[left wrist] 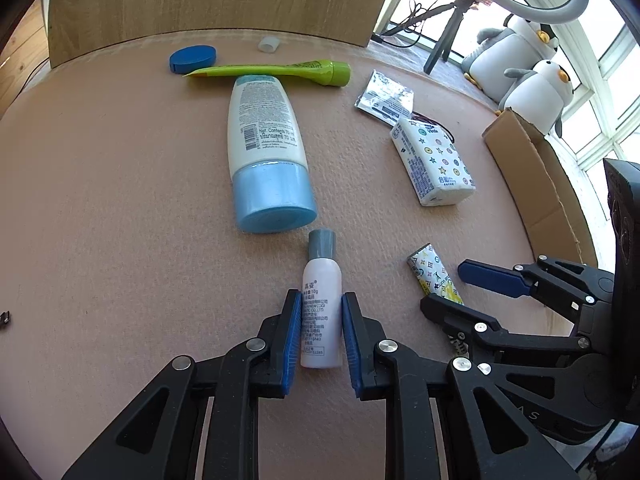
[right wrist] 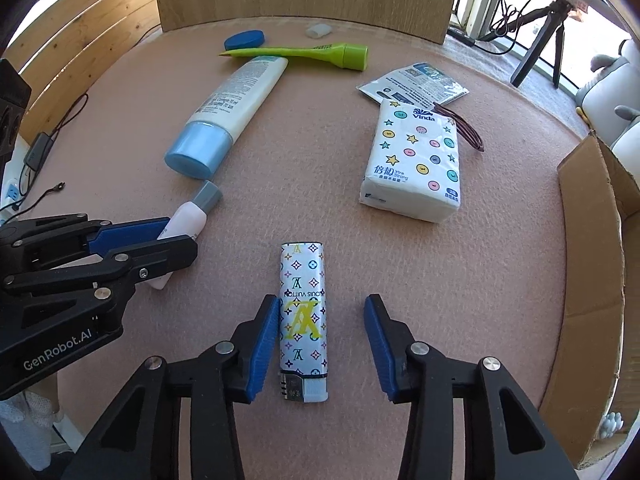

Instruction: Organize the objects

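A small pale pink bottle (left wrist: 322, 280) with a grey cap lies on the pink felt table (left wrist: 120, 200). My left gripper (left wrist: 321, 296) is shut on its body, a blue pad pressed to each side. A patterned silver lighter (right wrist: 304, 320) lies lengthwise between the fingers of my right gripper (right wrist: 322, 300), which is open; the left pad touches the lighter and the right pad stands well apart from it. In the right wrist view the left gripper (right wrist: 182, 236) holds the bottle (right wrist: 192, 212) at the left.
A large white tube with a blue cap (left wrist: 264, 140), a green tube (left wrist: 280, 70), a blue round lid (left wrist: 193, 58) and a clear cap (left wrist: 269, 45) lie farther off. A tissue pack (right wrist: 412, 160), foil sachet (right wrist: 416, 80) and hair tie (right wrist: 460, 126) sit right. A cardboard box (right wrist: 592, 240) borders the right edge.
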Demonstrator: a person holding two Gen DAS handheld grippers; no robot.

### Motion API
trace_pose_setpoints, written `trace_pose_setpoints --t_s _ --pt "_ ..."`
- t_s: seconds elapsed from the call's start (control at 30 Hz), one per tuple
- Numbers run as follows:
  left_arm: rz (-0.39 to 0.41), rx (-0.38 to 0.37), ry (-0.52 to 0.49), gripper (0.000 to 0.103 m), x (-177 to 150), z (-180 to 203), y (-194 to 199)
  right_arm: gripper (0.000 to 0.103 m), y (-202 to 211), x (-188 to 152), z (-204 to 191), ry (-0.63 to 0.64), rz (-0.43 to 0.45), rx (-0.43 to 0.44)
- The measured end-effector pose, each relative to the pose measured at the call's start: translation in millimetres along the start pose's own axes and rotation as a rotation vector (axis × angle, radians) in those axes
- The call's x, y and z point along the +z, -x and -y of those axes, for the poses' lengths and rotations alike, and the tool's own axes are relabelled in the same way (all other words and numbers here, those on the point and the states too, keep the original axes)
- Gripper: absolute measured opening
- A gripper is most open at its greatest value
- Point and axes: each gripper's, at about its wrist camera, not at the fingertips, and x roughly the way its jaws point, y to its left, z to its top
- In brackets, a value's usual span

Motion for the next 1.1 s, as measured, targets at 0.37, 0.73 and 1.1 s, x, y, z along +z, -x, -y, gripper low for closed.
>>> trace_pose_setpoints --t_s 0.37,0.73,1.1 --pt "-0.016 -0.043 0.001 0.022 -4 19 -3 0.021 7 -11 26 -0.091 0.019 0.051" --pt "0.003 -0.092 -0.029 0.022 3 57 5 0.021 47 -31 65 -0.171 0.095 0.079" --pt "0.047 -0.166 -0.12 0.022 28 131 13 0.021 99 -47 131 -0.282 0.206 0.061"
